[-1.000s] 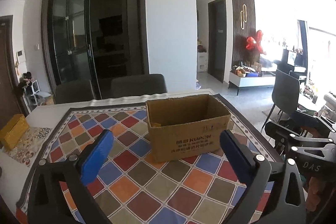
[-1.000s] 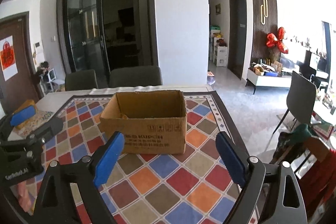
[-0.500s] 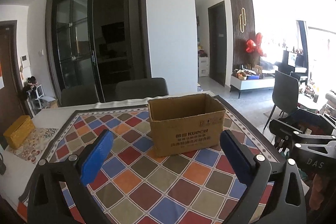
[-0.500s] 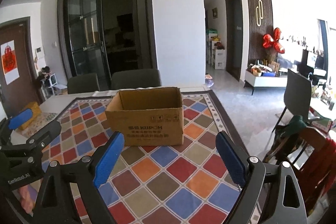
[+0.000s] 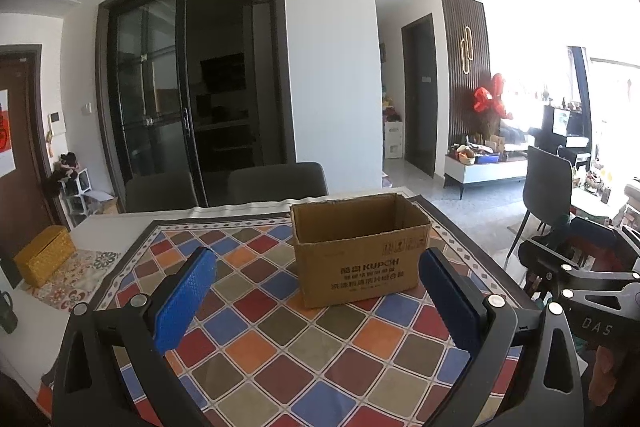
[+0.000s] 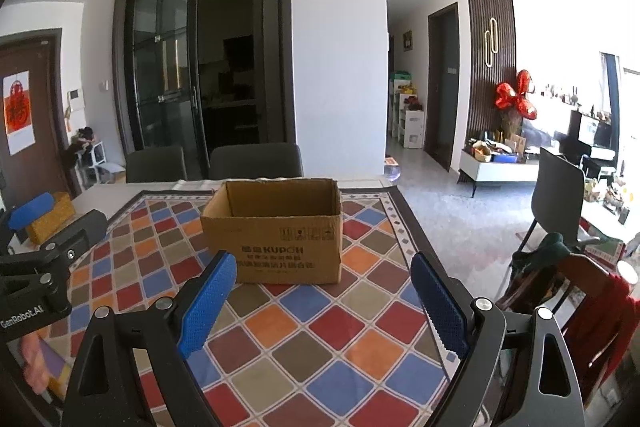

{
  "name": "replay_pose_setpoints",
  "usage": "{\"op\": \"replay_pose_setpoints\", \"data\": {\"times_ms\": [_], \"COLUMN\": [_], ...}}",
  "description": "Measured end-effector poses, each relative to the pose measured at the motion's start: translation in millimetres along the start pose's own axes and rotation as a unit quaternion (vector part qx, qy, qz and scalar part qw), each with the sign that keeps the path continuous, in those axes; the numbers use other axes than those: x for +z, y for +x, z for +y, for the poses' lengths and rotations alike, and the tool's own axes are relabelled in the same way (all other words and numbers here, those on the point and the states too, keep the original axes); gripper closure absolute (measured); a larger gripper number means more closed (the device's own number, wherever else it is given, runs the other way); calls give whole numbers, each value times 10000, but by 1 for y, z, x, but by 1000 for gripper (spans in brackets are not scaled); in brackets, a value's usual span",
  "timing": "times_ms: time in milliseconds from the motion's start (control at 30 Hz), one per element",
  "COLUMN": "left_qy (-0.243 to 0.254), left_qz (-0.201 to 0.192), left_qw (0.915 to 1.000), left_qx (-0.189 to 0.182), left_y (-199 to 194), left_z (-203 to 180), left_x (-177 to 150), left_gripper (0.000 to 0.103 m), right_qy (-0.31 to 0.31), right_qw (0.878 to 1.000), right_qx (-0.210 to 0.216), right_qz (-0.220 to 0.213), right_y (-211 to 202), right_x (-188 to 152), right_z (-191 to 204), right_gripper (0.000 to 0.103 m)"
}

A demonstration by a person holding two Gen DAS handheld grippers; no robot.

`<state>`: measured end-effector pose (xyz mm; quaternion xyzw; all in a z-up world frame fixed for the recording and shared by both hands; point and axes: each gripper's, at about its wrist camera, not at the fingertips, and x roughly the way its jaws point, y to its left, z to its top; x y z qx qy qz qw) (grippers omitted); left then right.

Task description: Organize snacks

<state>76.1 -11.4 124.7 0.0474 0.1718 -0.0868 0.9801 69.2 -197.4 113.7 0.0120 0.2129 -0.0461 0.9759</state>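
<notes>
The cardboard box (image 5: 358, 251) stood just right of centre in the left wrist view and at centre in the right wrist view, resting on the checked cloth (image 5: 280, 343) that covered the surface (image 5: 116, 223). Its front wall carried the printed brand "KUPOH" with a line of Chinese characters beneath it, too small to read, and a row of handling symbols above at the right. Its top was open; only the bare inner walls showed, and its floor was hidden by the near wall, so I cannot tell what lay inside.

The left claw (image 5: 316, 293) filled the lower part of its own view with its blue pads (image 5: 186, 297) spread wide apart, nothing between them, short of the box. The right claw (image 6: 324, 297) sat likewise in the lower part of its view, its pads (image 6: 208, 301) wide apart and holding nothing, just short of the box front.

At the lower right of the left wrist view, the right tool's body bore the letters "DAS". At the lower left of the right wrist view, the left tool's body read "GenRobot.AI".

A yellow woven box (image 5: 44, 261) sat at the left edge of the surface.
</notes>
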Motion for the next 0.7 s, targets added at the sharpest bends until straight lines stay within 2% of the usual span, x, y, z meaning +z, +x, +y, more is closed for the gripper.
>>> {"op": "replay_pose_setpoints", "data": {"times_ms": [700], "left_qy": [-133], "left_qz": [192], "left_qw": [9997], "left_qx": [-82], "left_y": [9], "left_z": [6], "left_x": [-6], "left_gripper": [0], "right_qy": [-62], "right_qw": [10000], "right_qx": [0], "right_qz": [-7], "right_y": [-4], "right_x": [4], "right_z": [0], "right_gripper": [13]}}
